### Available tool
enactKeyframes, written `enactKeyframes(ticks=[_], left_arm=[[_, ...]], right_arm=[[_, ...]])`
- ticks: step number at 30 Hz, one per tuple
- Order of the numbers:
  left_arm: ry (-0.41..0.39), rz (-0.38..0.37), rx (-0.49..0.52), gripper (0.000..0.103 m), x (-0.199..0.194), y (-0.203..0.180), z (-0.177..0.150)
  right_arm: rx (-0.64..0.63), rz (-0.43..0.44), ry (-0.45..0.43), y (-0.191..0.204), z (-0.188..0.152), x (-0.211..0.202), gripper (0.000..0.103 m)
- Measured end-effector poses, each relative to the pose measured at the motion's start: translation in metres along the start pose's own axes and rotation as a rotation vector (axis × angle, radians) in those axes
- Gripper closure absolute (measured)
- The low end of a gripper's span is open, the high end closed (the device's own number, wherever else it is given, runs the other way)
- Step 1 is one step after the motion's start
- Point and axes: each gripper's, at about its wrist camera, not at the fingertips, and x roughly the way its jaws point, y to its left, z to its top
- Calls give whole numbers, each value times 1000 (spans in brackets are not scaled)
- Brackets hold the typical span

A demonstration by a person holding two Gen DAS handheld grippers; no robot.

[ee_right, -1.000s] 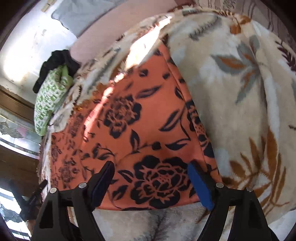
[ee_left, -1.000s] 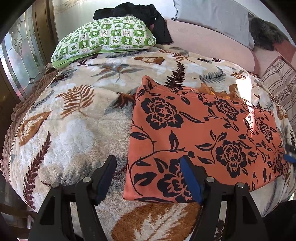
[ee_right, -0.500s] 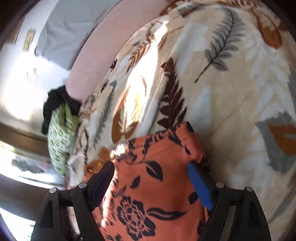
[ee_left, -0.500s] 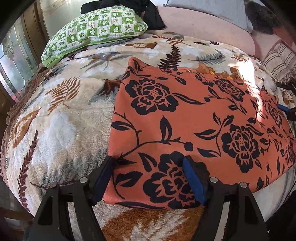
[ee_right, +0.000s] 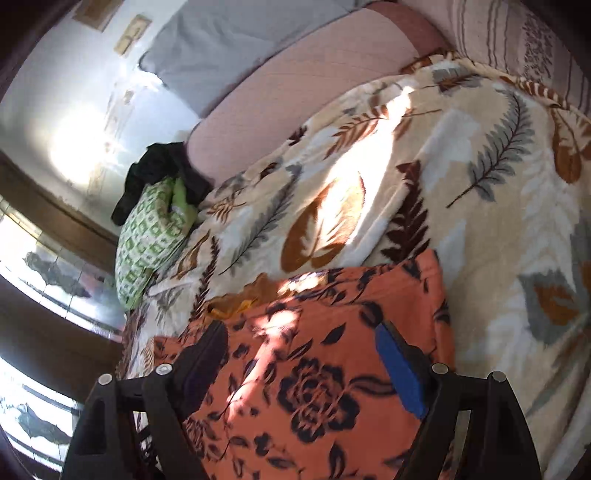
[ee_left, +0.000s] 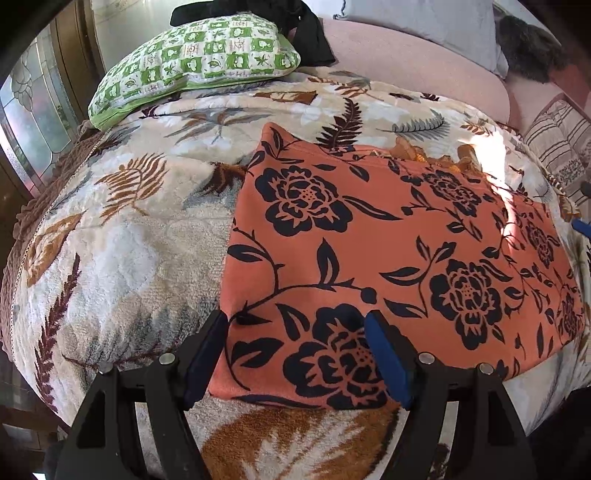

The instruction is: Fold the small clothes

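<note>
A bed covered by a cream blanket with brown and grey leaves carried everything. Beyond the left gripper fingers lay a green checked pillow with a black garment behind it, then a pink bolster and a grey pillow; stained-glass panels stood off to the left of the fingers.

The orange floral cloth lay flat on the blanket. Its near left corner sat between the left gripper's fingers, which stood apart without pinching it. The right gripper fingers were also spread, hovering over the cloth's far right corner; whether they touched the fabric could not be told, as that view was blurred.

A yellow-orange scrap peeked from under the cloth's far edge, its nature unclear. The left view alone showed the whole cloth and a blue pad at its right rim; the right view alone showed pale wall with framed items.
</note>
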Motion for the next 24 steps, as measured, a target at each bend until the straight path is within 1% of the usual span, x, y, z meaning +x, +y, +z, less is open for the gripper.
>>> enactKeyframes(ticks=[3,4,6,7,9,10,11,14,15,17,19,20,21,23,24], left_arm=[[-27,-13,-7,26,-16,1,-3],[-34,-16,-7,26,-20,1,-4],[-51,-17,-7,26,-31,1,-5],[-58,-20,-7,26,-36,2,-6],[-72,-25,-8,26,-45,2,-8],[-81,-24,-5,26,-50,3,-9],[-89,-20,-4,26,-53,4,-10],[-91,-19,-24,26,-56,6,-11],[-84,-24,-31,26,-56,6,-12],[-80,-27,-28,26,-56,4,-12],[-85,-26,-7,26,-60,0,-13],[-90,-26,3,26,-62,-2,-14],[-98,-22,10,26,-63,-2,-14],[-96,-10,3,26,-61,-3,-12],[-87,-17,-7,26,-59,-3,-11]], right_arm=[[6,66,33,18,-44,-16,19],[9,74,50,20,-57,-16,19],[20,43,77,12,-77,-11,19],[49,12,94,1,-84,-4,19],[136,-79,129,-29,-93,8,19],[176,-54,115,-36,-94,7,19],[182,-40,83,-33,-94,-1,19],[88,5,31,-5,-97,-23,19],[71,4,25,0,-99,-26,19],[80,-10,49,-7,-107,-20,19],[159,-98,116,-33,-112,-1,19],[188,-79,112,-39,-113,0,20],[190,-60,80,-37,-113,-7,20],[121,-11,36,-19,-109,-21,19],[78,-11,28,-10,-106,-24,19]])
